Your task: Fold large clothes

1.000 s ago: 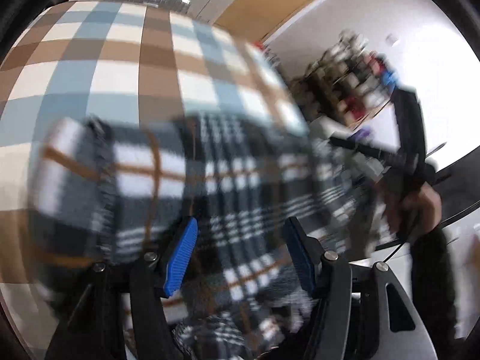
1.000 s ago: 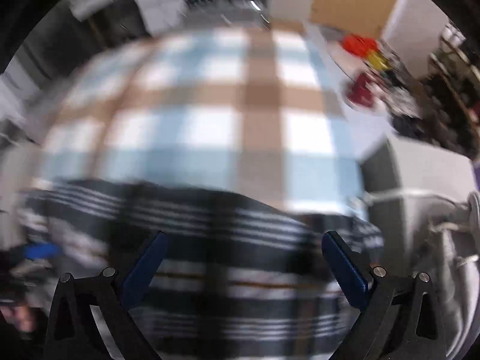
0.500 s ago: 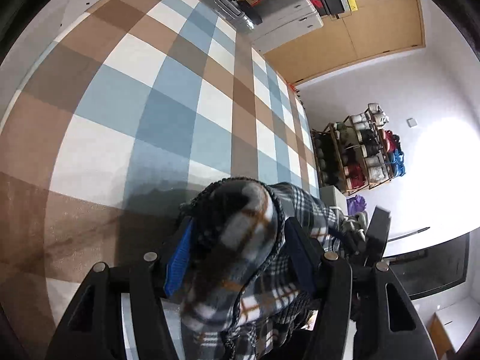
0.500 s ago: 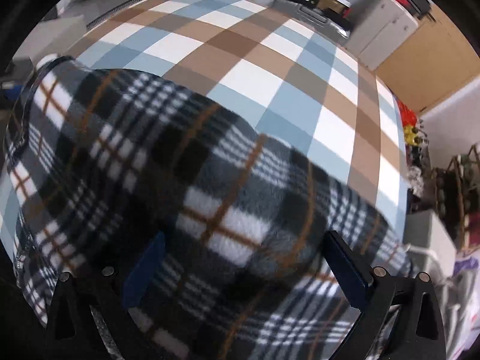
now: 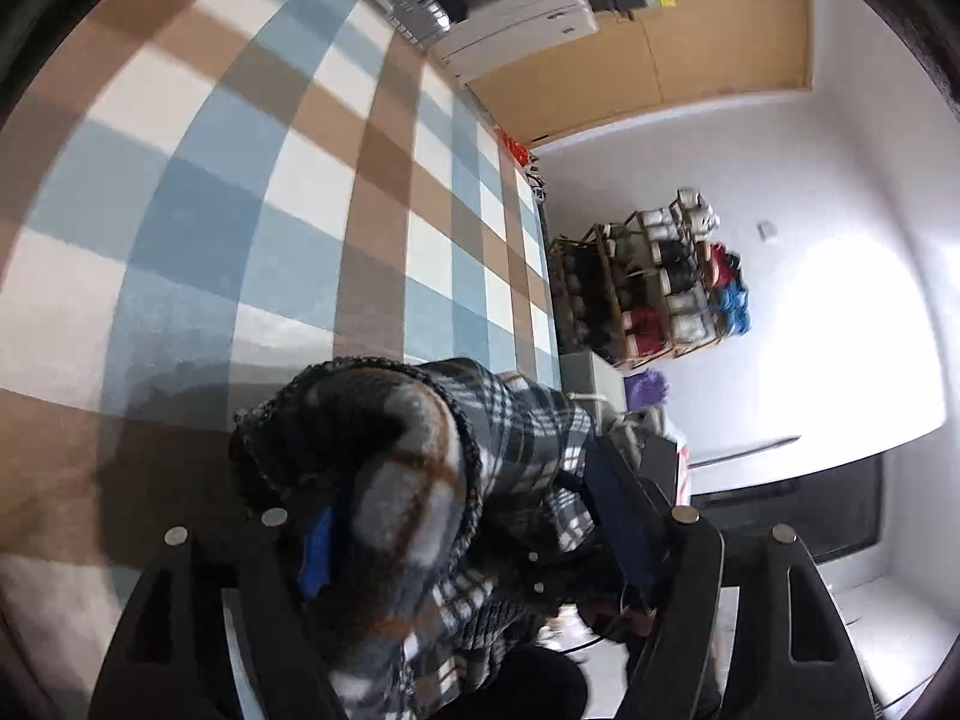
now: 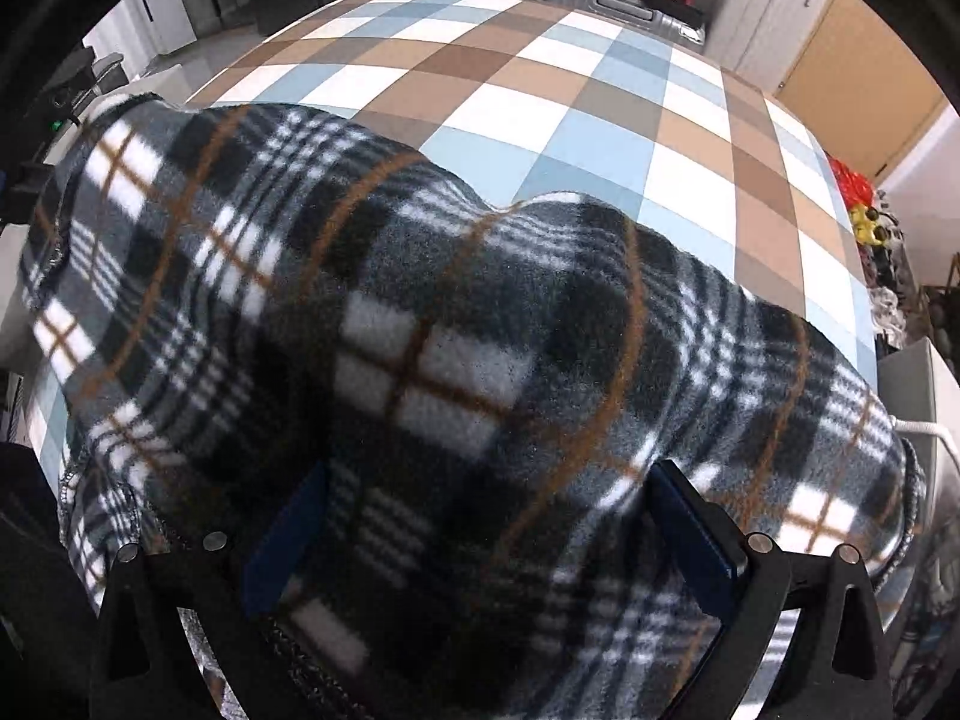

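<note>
Left tool (image 5: pixel 474 546) started opening, plaid fleece (image 6: pixel 420 360) bunched between its pads; right tool (image 6: pixel 492 534) dropped, open over fleece on checked table (image 6: pixel 540 102). Fold laid, release underway.

The plaid garment (image 6: pixel 432 360) is fuzzy matt fleece; the checked cover (image 6: pixel 600 90) beneath looks like smooth matt cloth; the door (image 5: pixel 690 42) seems wooden.
</note>
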